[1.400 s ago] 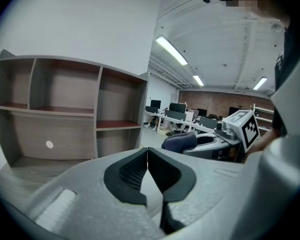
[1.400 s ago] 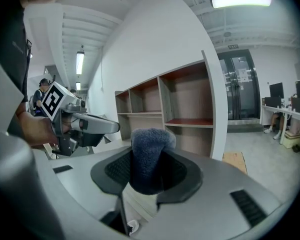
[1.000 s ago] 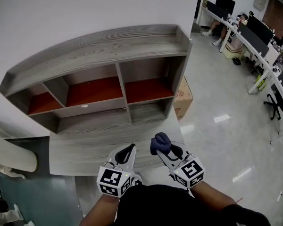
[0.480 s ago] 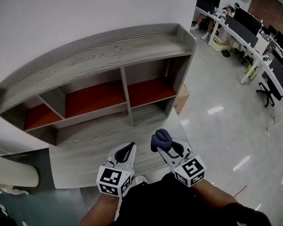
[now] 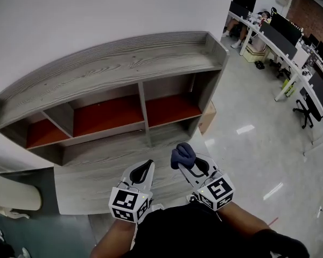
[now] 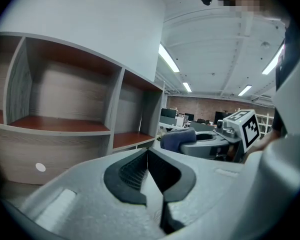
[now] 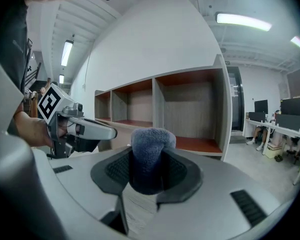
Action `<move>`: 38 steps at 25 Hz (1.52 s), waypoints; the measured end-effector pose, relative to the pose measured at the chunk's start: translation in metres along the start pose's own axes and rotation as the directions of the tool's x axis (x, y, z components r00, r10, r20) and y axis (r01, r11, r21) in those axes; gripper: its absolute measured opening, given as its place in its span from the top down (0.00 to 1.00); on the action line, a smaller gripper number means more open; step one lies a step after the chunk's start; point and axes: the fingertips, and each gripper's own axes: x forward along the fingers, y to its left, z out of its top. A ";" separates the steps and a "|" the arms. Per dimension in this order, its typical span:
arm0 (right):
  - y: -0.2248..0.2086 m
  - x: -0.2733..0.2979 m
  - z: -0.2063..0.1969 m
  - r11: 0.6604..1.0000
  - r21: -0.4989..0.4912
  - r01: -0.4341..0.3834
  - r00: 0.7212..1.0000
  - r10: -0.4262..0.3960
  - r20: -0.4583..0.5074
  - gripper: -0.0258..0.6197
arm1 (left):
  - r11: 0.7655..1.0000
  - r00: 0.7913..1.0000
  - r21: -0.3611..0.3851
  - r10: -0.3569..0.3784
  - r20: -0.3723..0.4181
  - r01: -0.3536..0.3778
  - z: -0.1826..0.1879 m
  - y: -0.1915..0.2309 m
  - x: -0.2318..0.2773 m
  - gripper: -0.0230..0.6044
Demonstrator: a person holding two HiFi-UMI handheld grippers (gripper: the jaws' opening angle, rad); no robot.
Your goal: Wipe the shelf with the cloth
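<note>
Head view alone: flat top of the grey wood-grain shelf (image 5: 113, 71), rimmed along the back and at the right end, set against a white wall (image 5: 97, 9). Also there alone: glossy pale floor (image 5: 253, 138), a cardboard box (image 5: 208, 116) on the floor just beside the shelf's right end, and rows of office desks with dark monitors (image 5: 290, 34) well apart at far right.

Gripper views alone: ceiling with strip lights (image 7: 242, 20), and the shelf compartments seen level, from the front.

Surface: grey wood-grain bench (image 5: 91, 173) carrying the shelf along its back edge, front part bare.

Compartments: three in the upper row with red-brown floors (image 5: 105, 114), grey dividers between; a small grey one below, at the right end. White round dot (image 6: 40, 167) on the grey panel under the left compartments.

Left claw (image 5: 146, 166), over the bench near the middle of its front edge: jaws pressed together, pad to pad, as the left gripper view shows.

Right claw (image 5: 187, 163), just beside the left, nearer the bench's front right corner: jaws pinching the dark blue cloth (image 5: 182, 155), bunched and standing up out of the pads, held short of the shelf and apart from it.
</note>
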 end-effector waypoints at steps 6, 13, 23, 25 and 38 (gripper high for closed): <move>-0.017 0.004 0.008 0.999 -0.014 -0.045 0.999 0.045 0.008 0.74 | 0.999 0.999 -0.005 0.036 0.013 -0.035 0.010 -0.007 0.016 0.95; -0.034 0.006 0.006 0.996 -0.021 -0.086 0.996 0.086 0.008 0.74 | 0.997 0.997 -0.016 0.082 0.007 -0.081 0.012 -0.011 0.029 0.95; -0.047 0.013 0.010 0.993 -0.028 -0.117 0.993 0.118 0.028 0.74 | 0.991 0.991 -0.020 0.136 0.014 -0.136 0.015 -0.008 0.034 0.95; -0.052 0.018 0.013 0.993 -0.041 -0.111 0.993 0.112 0.037 0.74 | 0.989 0.989 -0.023 0.148 0.017 -0.148 0.015 -0.007 0.032 0.95; -0.076 0.119 0.109 0.955 -0.298 -0.012 0.985 0.063 0.164 0.74 | 0.977 0.978 -0.045 0.208 -0.008 -0.208 0.005 0.006 0.009 0.95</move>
